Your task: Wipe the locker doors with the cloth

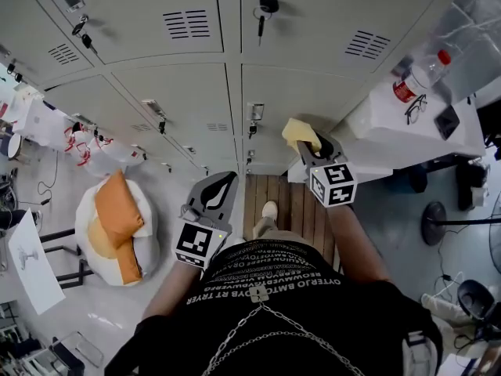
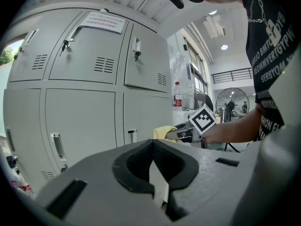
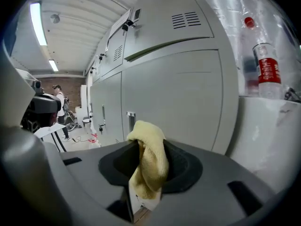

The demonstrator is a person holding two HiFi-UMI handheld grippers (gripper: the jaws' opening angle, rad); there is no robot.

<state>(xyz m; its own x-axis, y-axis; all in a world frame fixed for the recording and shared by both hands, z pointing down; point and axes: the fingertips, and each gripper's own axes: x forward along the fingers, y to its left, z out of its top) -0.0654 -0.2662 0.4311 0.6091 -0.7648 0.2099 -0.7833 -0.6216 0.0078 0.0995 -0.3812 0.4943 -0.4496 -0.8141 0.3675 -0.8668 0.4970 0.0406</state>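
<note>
Pinching the yellow cloth (image 3: pixel 149 161) in my right tongs (image 1: pixel 307 149), I hold it at centre frame of the head view, near the lower locker door (image 1: pixel 313 92), though I cannot tell if it touches. My left tongs (image 1: pixel 218 193) sit lower left of it, jaws pressed together on nothing. I judge the cloth soft, light and floppy, since it droops over the jaws. A bunched fold gripped deep should leave a free pad to press on the smooth metal.

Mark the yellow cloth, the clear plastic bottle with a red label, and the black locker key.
Yellow cloth (image 3: pixel 149 161): right gripper view, hanging middle fold.
Clear plastic bottle (image 3: pixel 266 68): right gripper view, red label.
Black locker key (image 1: pixel 268 3): head view, key head.
</note>
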